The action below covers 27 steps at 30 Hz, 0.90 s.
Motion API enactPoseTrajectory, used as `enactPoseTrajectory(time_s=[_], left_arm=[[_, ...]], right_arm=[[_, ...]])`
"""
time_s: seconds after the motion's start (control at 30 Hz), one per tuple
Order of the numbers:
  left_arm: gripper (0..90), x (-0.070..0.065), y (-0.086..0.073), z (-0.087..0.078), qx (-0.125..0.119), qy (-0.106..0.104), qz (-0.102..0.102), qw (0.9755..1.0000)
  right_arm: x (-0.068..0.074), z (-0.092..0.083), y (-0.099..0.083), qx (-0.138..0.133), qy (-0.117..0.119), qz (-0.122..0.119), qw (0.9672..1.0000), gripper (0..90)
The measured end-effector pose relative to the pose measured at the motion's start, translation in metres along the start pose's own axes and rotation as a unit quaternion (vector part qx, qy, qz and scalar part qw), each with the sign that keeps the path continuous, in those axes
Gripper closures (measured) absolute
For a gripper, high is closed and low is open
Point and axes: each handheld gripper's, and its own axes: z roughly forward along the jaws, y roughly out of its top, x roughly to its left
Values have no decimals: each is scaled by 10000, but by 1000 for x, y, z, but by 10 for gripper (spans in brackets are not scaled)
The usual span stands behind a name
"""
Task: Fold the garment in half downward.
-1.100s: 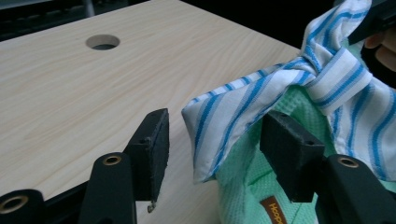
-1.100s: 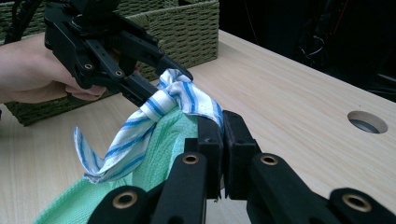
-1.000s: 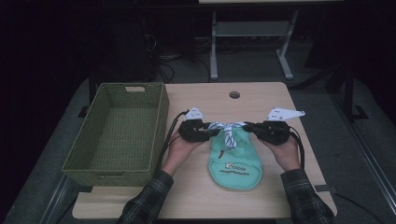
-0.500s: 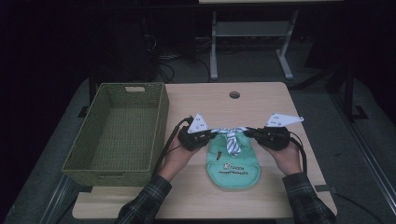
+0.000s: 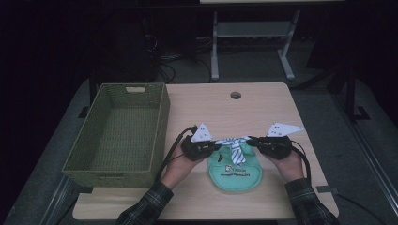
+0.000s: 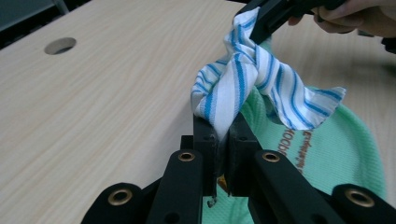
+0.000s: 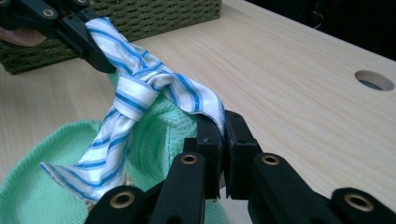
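A mint-green cloth bib (image 5: 237,174) lies flat on the wooden table (image 5: 263,110). At its top sits a blue-and-white striped tie (image 5: 234,147), knotted in the middle. My left gripper (image 5: 217,146) has just been closing and is shut on the tie's left end (image 6: 233,100), the fabric pinched between its jaws (image 6: 223,133). My right gripper (image 5: 251,140) is shut on the other end (image 7: 196,100), right at its fingertips (image 7: 223,126). The tie stretches between the two grippers above the green cloth (image 7: 56,154).
A green woven basket (image 5: 162,126) with nothing in it stands on the table's left side, close to my left hand. A round cable hole (image 5: 235,95) sits at the table's far middle. Bare wood lies beyond and to the right of the bib.
Both grippers have drawn toward the table's front edge, and the bib has slid nearer with them. The left jaws have closed on the tie's end.
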Motion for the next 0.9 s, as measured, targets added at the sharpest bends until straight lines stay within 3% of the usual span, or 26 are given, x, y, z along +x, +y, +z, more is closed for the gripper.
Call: enactPoseTrajectory(time_s=[0.13,0.33,0.9], left_arm=[[844,-4,-2,2,50,-36,0,10000],[844,-7,-6,1,77,-213,-212,9995],[841,-19,-17,8,490,-567,-304,9967]], right_arm=[[0,-1,-5,41,31,16,10000,857],[4,-3,-11,99,110,52,9999,855],[19,-9,-25,423,168,-10,9990,835]])
